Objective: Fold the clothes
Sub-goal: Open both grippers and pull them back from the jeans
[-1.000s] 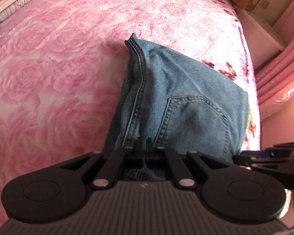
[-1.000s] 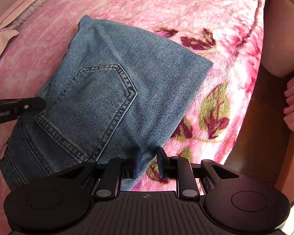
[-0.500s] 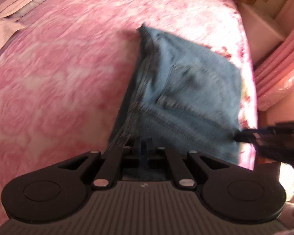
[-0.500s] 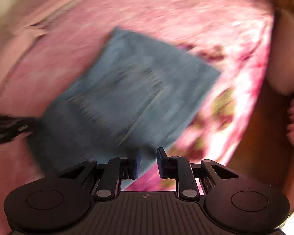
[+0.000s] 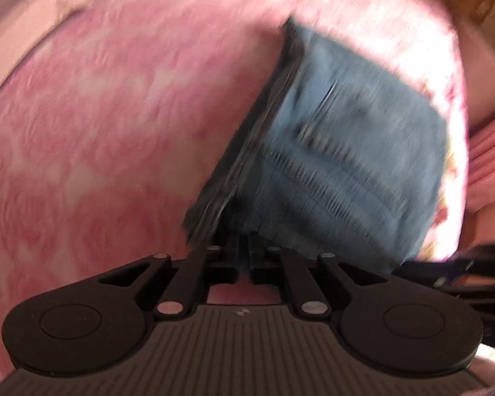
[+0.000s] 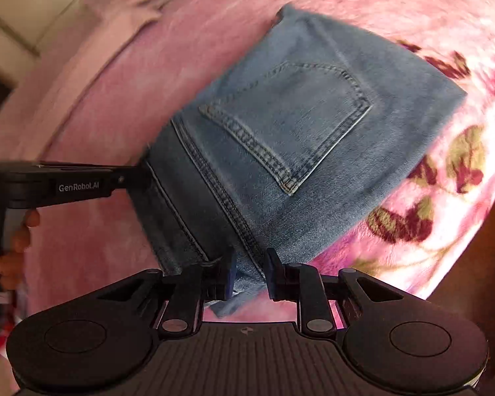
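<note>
While its two fingers are pressed almost together, the left gripper (image 5: 246,257) pinches the near corner of the folded jeans (image 5: 340,165). Only a thin bit of blue cloth sits between the pads. From this corner the thick folded edge runs away from the tool, up and to the right. This picture is blurry, so small things are hard to see.

The right gripper (image 6: 250,272) has its fingers a little way apart, with a thicker bunch of jeans (image 6: 297,138) between them. The blue pads touch the cloth on both sides, so it grips the other near corner. Just ahead of this tool lies the waistband with its stitched lines, and past that the back pocket (image 6: 290,122) faces up.

The jeans lie spread over a pink blanket (image 6: 115,99) that covers a bed. Off to the right of the right tool the blanket has dark red flowers and green leaves. To the left, the left gripper (image 6: 138,178) reaches the side of the jeans, and a hand (image 6: 16,241) holds its handle.
</note>
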`<state>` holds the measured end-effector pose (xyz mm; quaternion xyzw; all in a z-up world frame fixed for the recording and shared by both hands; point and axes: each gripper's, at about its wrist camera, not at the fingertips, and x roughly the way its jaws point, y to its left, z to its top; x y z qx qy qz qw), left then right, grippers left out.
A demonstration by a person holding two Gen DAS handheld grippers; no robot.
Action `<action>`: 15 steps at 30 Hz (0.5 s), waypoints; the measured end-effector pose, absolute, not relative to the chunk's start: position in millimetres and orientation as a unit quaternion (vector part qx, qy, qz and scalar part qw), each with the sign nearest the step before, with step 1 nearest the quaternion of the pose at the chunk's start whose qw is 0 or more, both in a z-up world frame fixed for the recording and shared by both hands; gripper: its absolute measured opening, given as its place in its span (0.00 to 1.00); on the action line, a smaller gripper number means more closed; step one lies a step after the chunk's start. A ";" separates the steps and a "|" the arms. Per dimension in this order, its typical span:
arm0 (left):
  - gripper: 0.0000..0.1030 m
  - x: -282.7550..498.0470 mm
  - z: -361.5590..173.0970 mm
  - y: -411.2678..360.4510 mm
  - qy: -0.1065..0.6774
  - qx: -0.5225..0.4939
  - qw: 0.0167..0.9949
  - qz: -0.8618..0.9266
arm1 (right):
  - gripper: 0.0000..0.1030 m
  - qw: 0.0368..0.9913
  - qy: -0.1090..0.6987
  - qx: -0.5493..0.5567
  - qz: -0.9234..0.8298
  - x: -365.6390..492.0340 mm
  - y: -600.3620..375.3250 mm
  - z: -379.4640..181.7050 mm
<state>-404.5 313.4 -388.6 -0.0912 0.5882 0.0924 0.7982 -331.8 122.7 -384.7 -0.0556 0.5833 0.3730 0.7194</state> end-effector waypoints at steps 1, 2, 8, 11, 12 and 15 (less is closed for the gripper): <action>0.02 -407.2 -384.9 312.9 0.595 -0.103 0.790 0.104 | 0.21 0.717 0.583 -0.071 0.376 -330.7 126.0 -382.4; 0.02 -409.9 -381.3 312.4 0.602 -0.114 0.782 0.116 | 0.21 0.713 0.585 -0.084 0.377 -328.7 128.5 -378.4; 0.15 -431.1 -299.0 296.3 0.579 -0.142 0.787 0.160 | 0.29 0.719 0.575 -0.110 0.375 -311.6 107.4 -309.5; 0.29 -435.1 -261.3 288.4 0.556 -0.155 0.794 0.192 | 0.68 0.735 0.555 -0.110 0.374 -301.5 96.6 -273.7; 0.29 -434.4 -251.2 285.5 0.548 -0.161 0.796 0.202 | 0.68 0.741 0.542 -0.110 0.382 -297.8 95.5 -262.2; 0.33 -430.1 -224.6 275.8 0.524 -0.182 0.800 0.228 | 0.68 0.749 0.513 -0.121 0.400 -282.4 96.7 -234.7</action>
